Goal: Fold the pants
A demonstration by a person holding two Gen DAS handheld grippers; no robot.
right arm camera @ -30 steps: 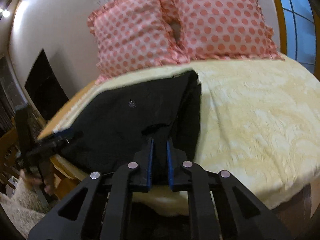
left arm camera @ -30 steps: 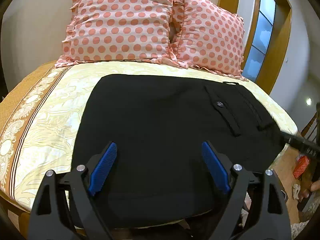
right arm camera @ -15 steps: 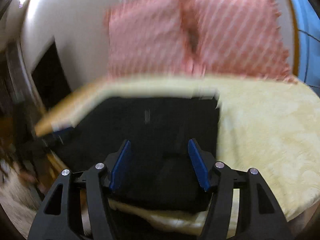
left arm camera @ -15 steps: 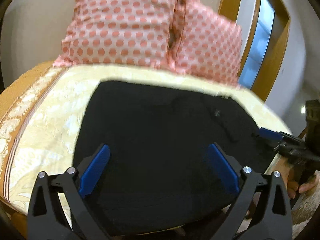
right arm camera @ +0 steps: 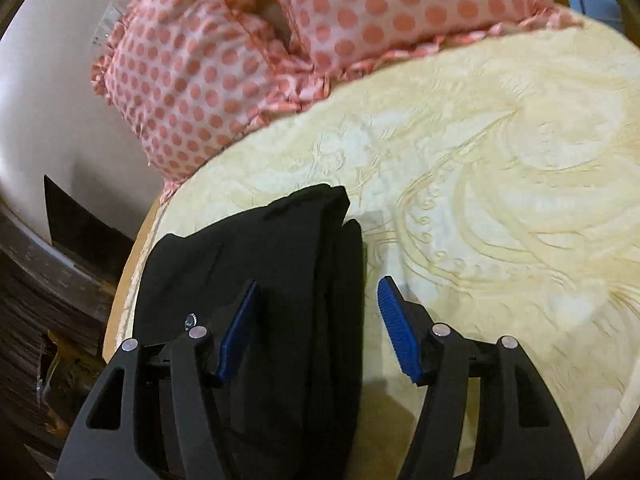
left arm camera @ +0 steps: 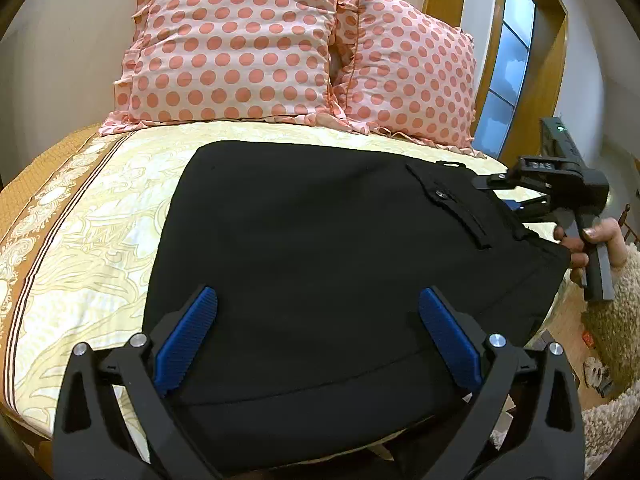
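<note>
Black pants (left arm camera: 320, 248) lie folded flat on the bed, a buttoned pocket flap toward the right. My left gripper (left arm camera: 318, 300) hovers open over their near edge, blue pads wide apart and touching nothing. My right gripper (left arm camera: 500, 194) shows at the pants' right side, near the waistband, with a hand on its handle. In the right wrist view the right gripper (right arm camera: 318, 282) is open. The thick folded edge of the pants (right arm camera: 280, 248) lies between its jaws, and the pads do not press on it.
The bed carries a cream patterned cover (left arm camera: 100, 240) with an orange border. Two pink polka-dot pillows (left arm camera: 240, 48) lean against the wall at the head. A shaggy rug (left arm camera: 608, 320) and a wooden window frame (left arm camera: 540, 60) are off to the right.
The right gripper let go of the pants' fold, opened, and swung along the right edge toward the waistband. The left gripper's jaws spread a little wider.
</note>
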